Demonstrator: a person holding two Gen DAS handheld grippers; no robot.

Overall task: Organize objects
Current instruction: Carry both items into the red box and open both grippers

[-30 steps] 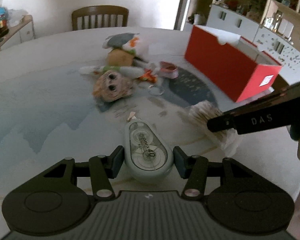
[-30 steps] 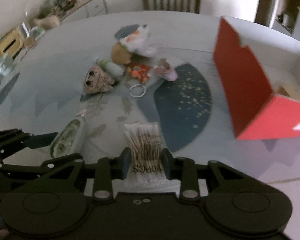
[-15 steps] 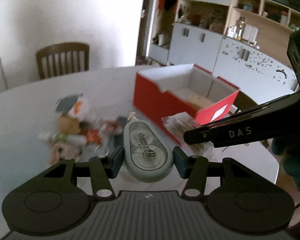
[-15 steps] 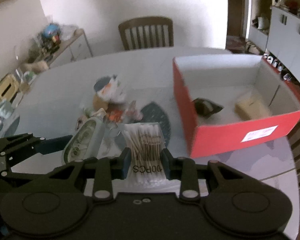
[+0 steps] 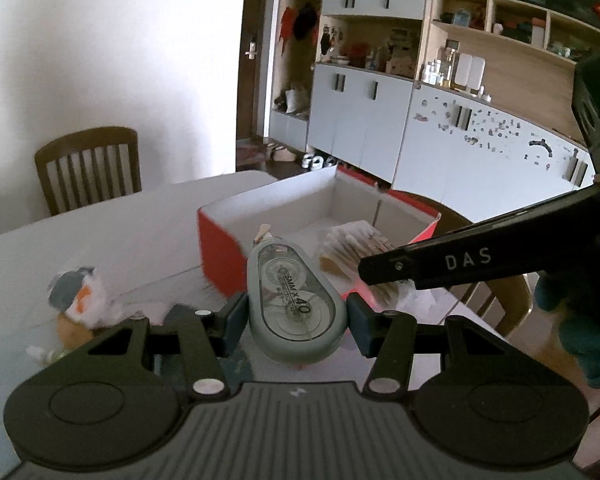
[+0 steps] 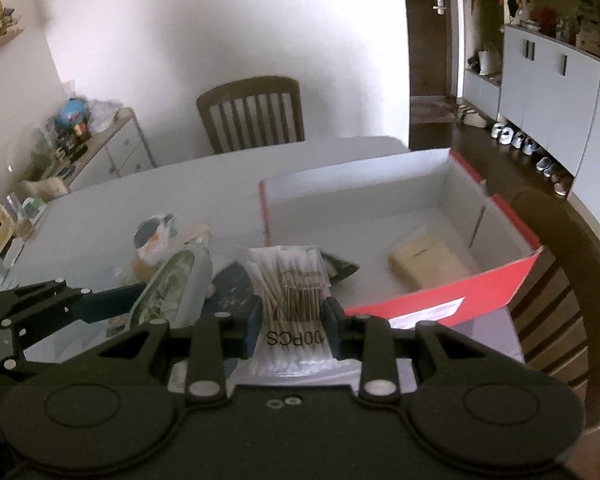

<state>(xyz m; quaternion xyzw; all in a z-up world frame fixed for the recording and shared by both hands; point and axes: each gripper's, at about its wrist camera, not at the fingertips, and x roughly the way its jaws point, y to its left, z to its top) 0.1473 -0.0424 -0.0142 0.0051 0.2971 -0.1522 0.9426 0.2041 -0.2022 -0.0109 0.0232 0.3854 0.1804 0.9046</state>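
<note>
Carrying step: left gripper (image 5: 296,322) clamps the correction tape (image 5: 294,304), right gripper (image 6: 291,320) clamps the cotton swab pack (image 6: 290,288); next, release both over the red box (image 6: 440,304)

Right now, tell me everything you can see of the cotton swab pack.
The cotton swab pack is a clear, soft plastic bag of white-tipped swabs with pale sticks, printed with a barcode and "PCS" lettering. It is held off the table between the jaws of the right gripper, which pinch its lower part, so the top fans out wider. It hangs at the near edge of the open red box.
</note>
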